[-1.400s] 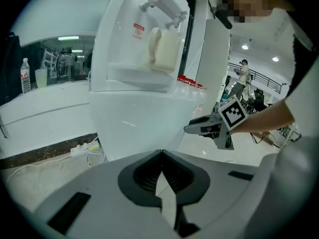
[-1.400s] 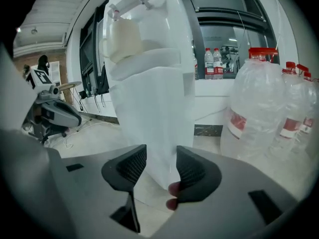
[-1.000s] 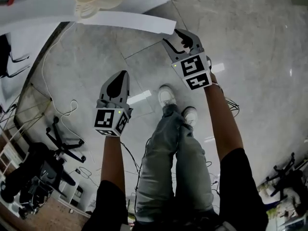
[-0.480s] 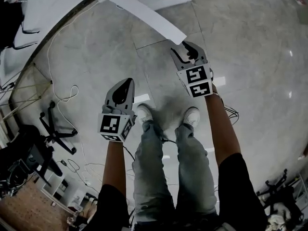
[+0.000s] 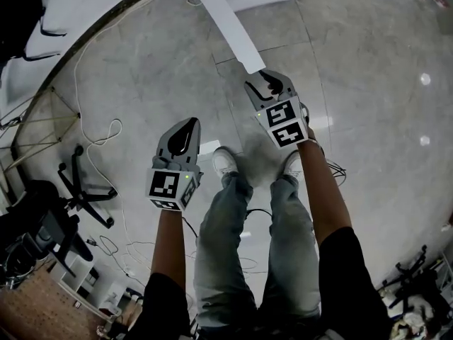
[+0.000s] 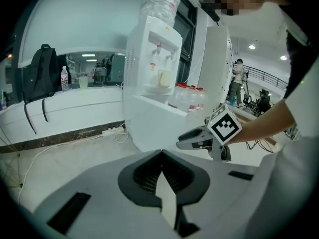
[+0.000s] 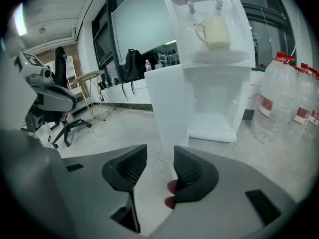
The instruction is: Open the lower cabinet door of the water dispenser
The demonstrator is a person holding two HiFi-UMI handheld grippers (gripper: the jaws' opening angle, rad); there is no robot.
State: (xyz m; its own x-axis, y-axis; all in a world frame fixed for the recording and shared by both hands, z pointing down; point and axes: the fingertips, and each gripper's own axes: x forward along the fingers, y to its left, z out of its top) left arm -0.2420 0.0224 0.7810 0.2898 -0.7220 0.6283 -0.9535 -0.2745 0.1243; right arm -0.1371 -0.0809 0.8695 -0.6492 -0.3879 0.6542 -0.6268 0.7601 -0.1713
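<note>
Lower cabinet door [image 5: 226, 23]: swung out, a flat white panel slanting down from the top of the head view. Its free end meets the tip of the right gripper [image 5: 266, 75]. The left gripper [image 5: 190, 123] sits well apart, lower left, over bare floor. Floor [image 5: 368, 83] is glossy grey stone tile, wide open to the right. Loose cables [image 5: 92, 119] and an office chair base [image 5: 88, 197] crowd the left.

Left gripper view: jaws tip to tip, nothing in them. Water dispenser [image 6: 152, 59] ahead, boxy, smooth white, with a clear bottle [image 6: 160, 4] on top.

Right gripper view: ribbed dark pads moderately apart, having just closed a little. The door's thin edge lines up with the gap; can't tell if the pads touch it. Open compartment [image 7: 219, 108] behind it. Cream mug [image 7: 215, 31] under the taps, water jugs [image 7: 286, 98] to the right.
</note>
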